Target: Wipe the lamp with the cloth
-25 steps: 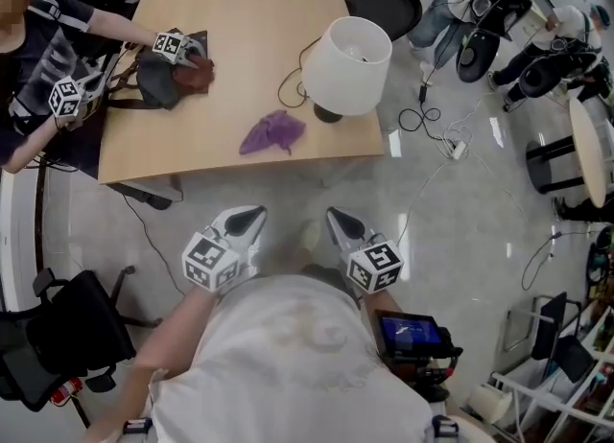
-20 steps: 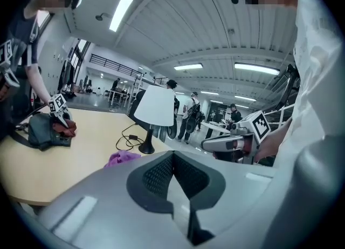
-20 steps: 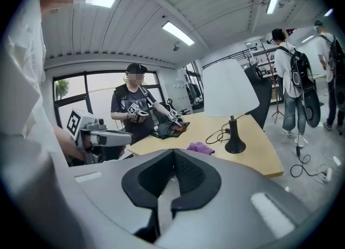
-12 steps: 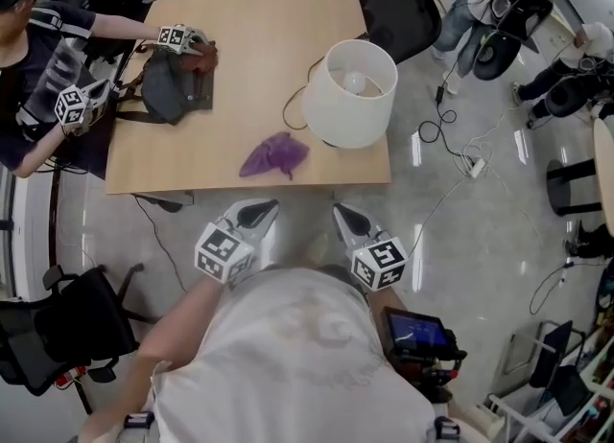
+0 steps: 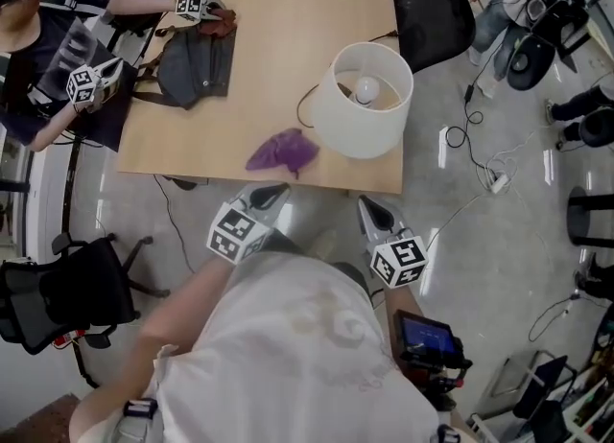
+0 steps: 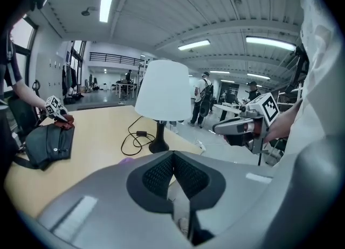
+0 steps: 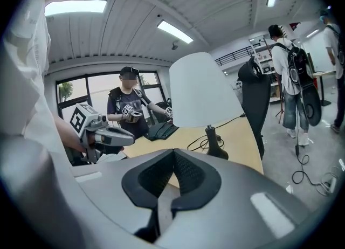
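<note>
Right gripper (image 7: 173, 157) closed, empty; lamp (image 7: 205, 89) ahead.

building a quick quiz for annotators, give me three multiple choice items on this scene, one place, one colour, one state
1. Where is the crumpled purple cloth? A on the floor; B on the light wooden table; C in a claw.
2. What colour is the round lampshade? A white; B black; C purple.
3. How is the left claw? A open; B shut on the cloth; C shut, empty.
Answers: B, it lies near the table's front edge; A, the shade is plainly white; C, its jaws meet with nothing between.
</note>
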A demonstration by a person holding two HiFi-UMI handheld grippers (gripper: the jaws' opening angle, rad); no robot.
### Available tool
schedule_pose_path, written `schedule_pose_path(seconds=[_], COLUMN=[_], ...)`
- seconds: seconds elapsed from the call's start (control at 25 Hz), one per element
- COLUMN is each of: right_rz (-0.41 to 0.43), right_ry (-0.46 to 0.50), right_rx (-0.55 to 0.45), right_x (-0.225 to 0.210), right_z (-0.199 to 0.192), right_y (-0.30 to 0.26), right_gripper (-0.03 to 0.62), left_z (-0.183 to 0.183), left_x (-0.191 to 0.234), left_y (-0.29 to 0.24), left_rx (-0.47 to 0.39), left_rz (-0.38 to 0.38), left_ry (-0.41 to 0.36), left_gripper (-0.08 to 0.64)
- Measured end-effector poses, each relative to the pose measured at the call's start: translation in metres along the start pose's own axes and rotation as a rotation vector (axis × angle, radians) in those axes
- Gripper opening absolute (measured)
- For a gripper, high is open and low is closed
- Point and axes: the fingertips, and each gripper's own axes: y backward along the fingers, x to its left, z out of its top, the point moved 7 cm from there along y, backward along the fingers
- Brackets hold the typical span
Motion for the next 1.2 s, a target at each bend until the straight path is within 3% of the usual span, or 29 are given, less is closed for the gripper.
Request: schedule_pose_path(seconds=[0.28, 0.76, 1.0, 1.08, 1.2], right_rz=[0.008, -0.072, -0.110, -0.127, -0.164], right_ry=[-0.027, -0.062, -0.062, -0.067, -0.078], right_rx=[0.020, 0.020, 0.028, 0.040, 0.054], right_x=[0.000, 0.005, 0.016, 0.018, 0.020], right_z=[-0.009, -0.004, 0.004, 0.002, 0.000], right_y=[-0.005, -0.028, -0.039, -0.039, -0.035], right_gripper=[0.014, 0.014, 0.014, 0.014, 0.014], left_z=[-0.002, -0.008, -0.033, -0.046, -0.060], left_x=[0.007, 0.046, 0.076, 0.087, 0.099], left_y=[-0.017, -0.038, -0.053, -0.063, -0.079], left_rx=[0.049, 0.098, 0.205, 0.258, 0.316], left_rz=[0.016, -0.026, -0.023, -0.011, 0.017], left_ry=[-0.001, 0.019, 0.060, 0.097, 0.172], left_gripper=[0.002, 0.002, 0.003, 0.038, 0.171])
